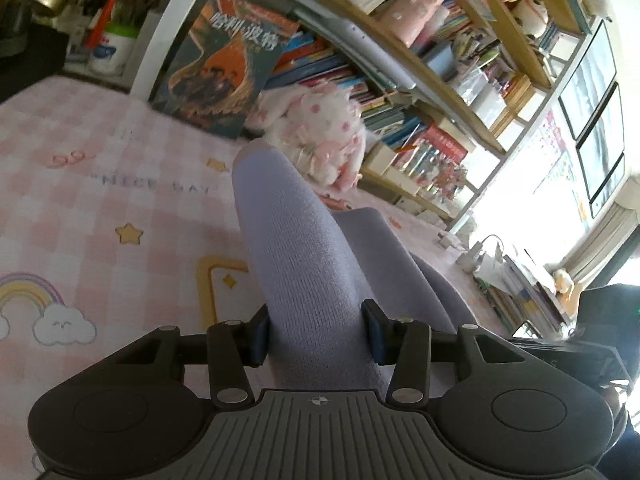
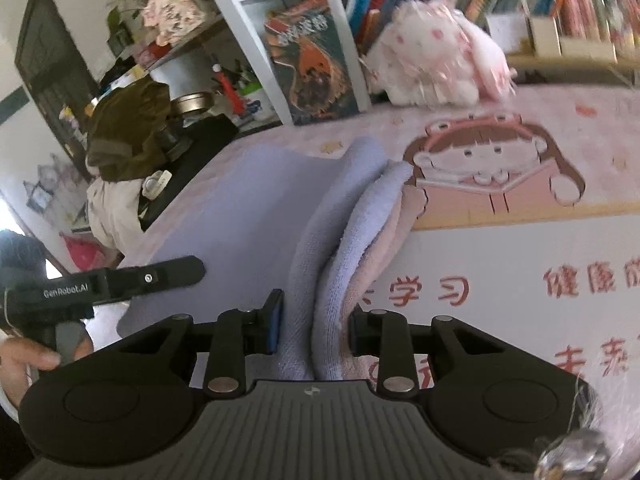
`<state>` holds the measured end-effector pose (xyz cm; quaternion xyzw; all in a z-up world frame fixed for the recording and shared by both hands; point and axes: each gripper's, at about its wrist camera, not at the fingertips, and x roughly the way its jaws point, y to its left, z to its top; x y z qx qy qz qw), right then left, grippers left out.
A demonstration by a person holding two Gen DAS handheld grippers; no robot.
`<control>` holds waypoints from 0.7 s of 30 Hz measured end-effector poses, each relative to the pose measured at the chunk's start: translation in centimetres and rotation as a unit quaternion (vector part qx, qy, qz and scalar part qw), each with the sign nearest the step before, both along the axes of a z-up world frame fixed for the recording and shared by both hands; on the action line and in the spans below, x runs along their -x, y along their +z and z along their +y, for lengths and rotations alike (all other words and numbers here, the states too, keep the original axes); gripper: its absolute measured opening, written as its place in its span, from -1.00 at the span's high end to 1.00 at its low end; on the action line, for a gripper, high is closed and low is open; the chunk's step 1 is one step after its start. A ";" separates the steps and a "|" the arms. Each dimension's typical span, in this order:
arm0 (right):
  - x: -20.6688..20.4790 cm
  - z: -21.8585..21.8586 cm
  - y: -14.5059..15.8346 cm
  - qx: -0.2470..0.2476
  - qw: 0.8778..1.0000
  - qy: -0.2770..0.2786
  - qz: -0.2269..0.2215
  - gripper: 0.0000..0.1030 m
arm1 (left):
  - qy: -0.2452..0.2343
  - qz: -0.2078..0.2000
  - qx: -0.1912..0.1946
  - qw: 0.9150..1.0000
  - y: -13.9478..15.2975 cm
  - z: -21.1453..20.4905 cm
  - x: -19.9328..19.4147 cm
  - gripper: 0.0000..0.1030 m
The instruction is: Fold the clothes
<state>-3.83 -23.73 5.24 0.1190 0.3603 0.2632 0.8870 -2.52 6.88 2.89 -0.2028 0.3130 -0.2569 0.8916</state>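
A lavender knit garment [image 1: 296,240] rises off the pink checked cover [image 1: 100,184] in a long bunched ridge and runs back between the jaws of my left gripper [image 1: 317,334]. The cloth fills the gap, so that gripper is shut on it. In the right wrist view the same garment [image 2: 248,200] lies partly flat, and its folded edge with a pale pink inside [image 2: 372,256] passes between the pads of my right gripper [image 2: 316,328], which is shut on it. One black finger [image 2: 176,274] of the left gripper shows at the left, held by a person's hand [image 2: 24,356].
A pink-and-white plush toy [image 2: 432,64] and an upright book [image 2: 316,64] stand at the far edge of the cover, before full bookshelves [image 1: 440,80]. A dark brown cloth heap [image 2: 128,128] sits off the left edge. A cartoon girl print [image 2: 492,160] marks the cover to the right.
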 end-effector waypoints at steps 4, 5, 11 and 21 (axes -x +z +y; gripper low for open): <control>0.2 0.0 0.9 0.000 1.000 -0.001 -0.016 0.47 | 0.003 -0.012 0.003 1.000 0.8 0.1 0.0 0.12; 0.2 0.1 1.1 0.003 1.000 0.000 -0.021 0.47 | 0.004 -0.015 0.003 1.000 1.0 0.1 0.0 0.12; 0.0 1.4 2.4 0.045 0.996 0.014 -0.069 0.47 | 0.004 -0.034 -0.008 0.999 2.2 0.0 -0.8 0.12; -3.2 2.8 3.4 0.064 0.992 0.018 -0.105 0.47 | 0.017 -0.056 -0.019 0.998 3.5 0.1 -4.0 0.12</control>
